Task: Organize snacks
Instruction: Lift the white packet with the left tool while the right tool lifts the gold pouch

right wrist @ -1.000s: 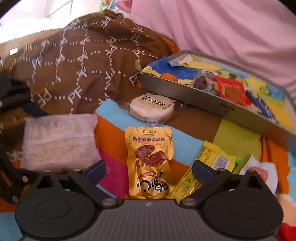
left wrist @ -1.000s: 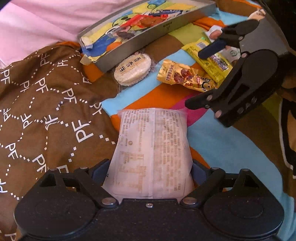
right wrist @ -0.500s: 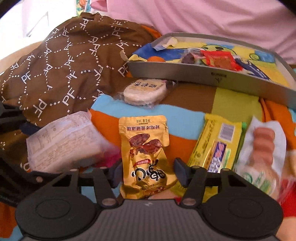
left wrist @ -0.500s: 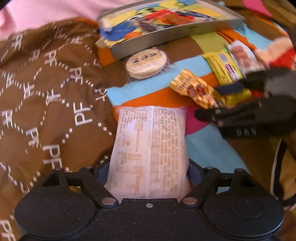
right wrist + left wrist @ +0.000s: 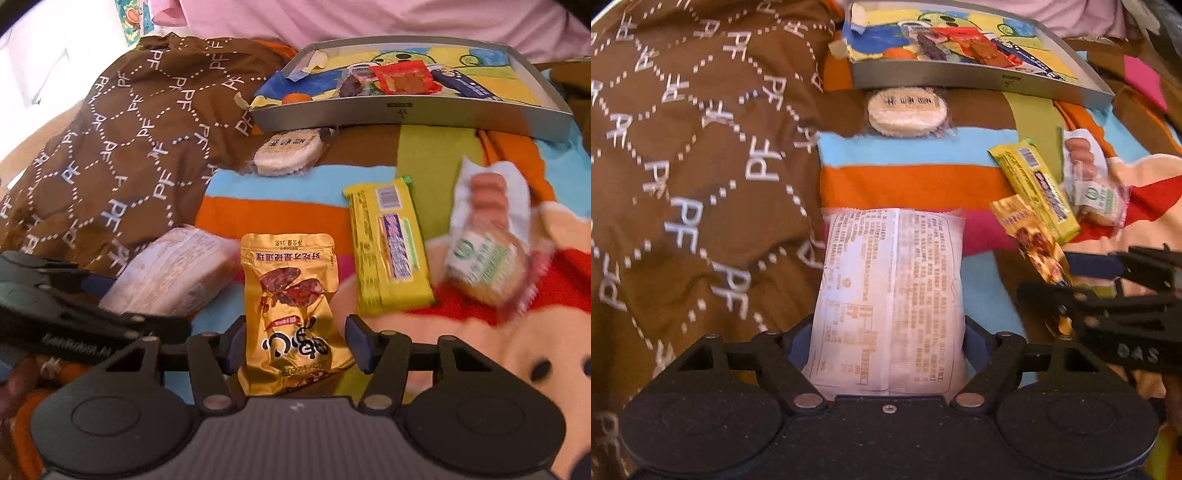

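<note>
A white printed snack packet (image 5: pixel 890 295) lies lengthwise between the fingers of my left gripper (image 5: pixel 886 341), which is shut on its near end. The same packet (image 5: pixel 173 273) shows at the left of the right wrist view, with the left gripper (image 5: pixel 92 295) behind it. My right gripper (image 5: pixel 297 347) is shut on a gold snack pouch (image 5: pixel 295 295), its pads pressing both sides. Seen from the left wrist, that gold pouch (image 5: pixel 1030 240) is tilted in the right gripper (image 5: pixel 1071 280). A grey tray (image 5: pixel 979 79) (image 5: pixel 406 114) holding several snacks sits at the back.
A round rice cracker (image 5: pixel 907 112) (image 5: pixel 286 155) lies just in front of the tray. A yellow bar (image 5: pixel 1034 188) (image 5: pixel 391 243) and a sausage-bun packet (image 5: pixel 1089 184) (image 5: pixel 487 243) lie to the right on the striped blanket (image 5: pixel 912 181). Brown patterned cloth (image 5: pixel 701 166) bunches up at the left.
My right gripper's fingers have closed in onto the gold pouch. The left gripper keeps hold of the white packet and has swung so the tray sits further right in its view.
</note>
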The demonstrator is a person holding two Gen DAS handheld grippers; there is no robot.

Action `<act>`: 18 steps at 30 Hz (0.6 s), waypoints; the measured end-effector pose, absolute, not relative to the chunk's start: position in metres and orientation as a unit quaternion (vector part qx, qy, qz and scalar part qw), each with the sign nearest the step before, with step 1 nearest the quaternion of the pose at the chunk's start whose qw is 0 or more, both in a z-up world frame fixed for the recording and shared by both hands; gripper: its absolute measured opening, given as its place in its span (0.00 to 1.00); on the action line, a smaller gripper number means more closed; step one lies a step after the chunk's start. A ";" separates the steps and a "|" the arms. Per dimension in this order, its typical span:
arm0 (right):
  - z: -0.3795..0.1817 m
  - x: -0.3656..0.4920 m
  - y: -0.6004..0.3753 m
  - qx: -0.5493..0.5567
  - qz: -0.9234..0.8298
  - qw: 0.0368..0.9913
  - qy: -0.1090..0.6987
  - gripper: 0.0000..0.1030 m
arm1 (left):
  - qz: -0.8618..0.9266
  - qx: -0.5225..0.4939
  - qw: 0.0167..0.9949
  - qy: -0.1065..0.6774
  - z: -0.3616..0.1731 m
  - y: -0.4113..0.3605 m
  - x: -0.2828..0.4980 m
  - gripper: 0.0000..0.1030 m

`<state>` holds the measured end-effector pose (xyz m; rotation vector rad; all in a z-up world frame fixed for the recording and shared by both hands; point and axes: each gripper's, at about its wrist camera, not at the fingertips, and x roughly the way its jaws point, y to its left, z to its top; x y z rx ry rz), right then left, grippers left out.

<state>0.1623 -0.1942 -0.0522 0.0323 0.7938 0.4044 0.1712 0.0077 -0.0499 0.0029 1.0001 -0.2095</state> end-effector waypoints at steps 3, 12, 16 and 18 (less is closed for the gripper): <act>-0.051 0.147 -0.206 0.028 0.194 0.896 0.397 0.58 | -0.115 -0.016 0.863 0.492 -0.051 0.004 0.165 0.77; -0.060 0.135 -0.216 0.034 0.198 0.902 0.382 0.63 | -0.110 0.009 0.859 0.500 -0.053 -0.008 0.166 0.79; -0.064 0.130 -0.208 0.010 0.209 0.908 0.363 0.76 | -0.114 0.025 0.861 0.496 -0.056 -0.014 0.169 0.79; -0.066 0.127 -0.204 0.001 0.215 0.908 0.359 0.81 | -0.115 0.031 0.864 0.489 -0.057 -0.016 0.169 0.79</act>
